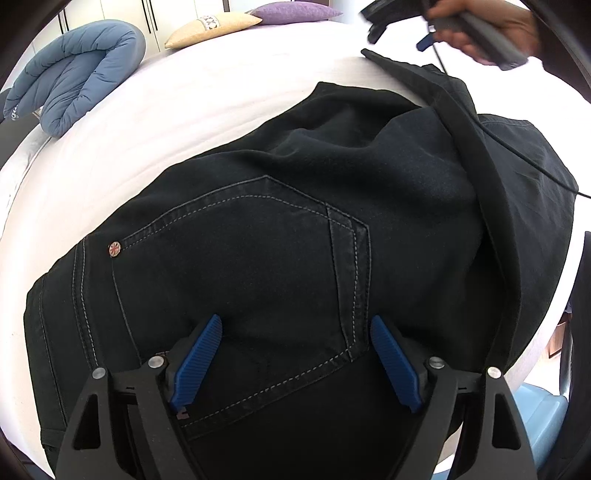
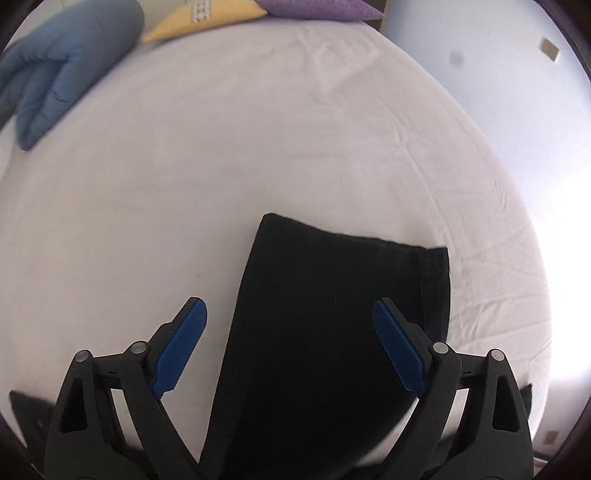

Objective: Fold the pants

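A wide bed with a smooth white sheet (image 2: 295, 140) fills both of my views, with pale cupboard doors behind it in the left wrist view. My left gripper (image 1: 295, 325) points steeply down with its two blue ribbed pads (image 1: 195, 362) spread wide and nothing clamped between them; directly under the gap lies the seat of the black denim pants (image 1: 277, 258), with a back pocket outlined in pale stitching (image 1: 258, 236) and a small round metal rivet (image 1: 114, 248) at the pocket's upper left corner. Beyond the pocket the dark cloth bunches into soft folds, and a flat black strip of the same fabric runs diagonally across the right side of that view. At the top right I see my other hand (image 1: 491, 29), blurred, gripping the handle of the second tool. My right gripper (image 2: 290, 314) also stands wide apart, blue pads (image 2: 181, 350) holding nothing; below and between them a black pant leg (image 2: 332, 314) lies flat on the sheet, its hemmed end towards the far side of the bed. Further out, at the head of the bed, rest a folded blue quilted cushion (image 1: 74, 74), a pale yellow pillow (image 1: 214, 29) and a purple pillow (image 1: 295, 11).
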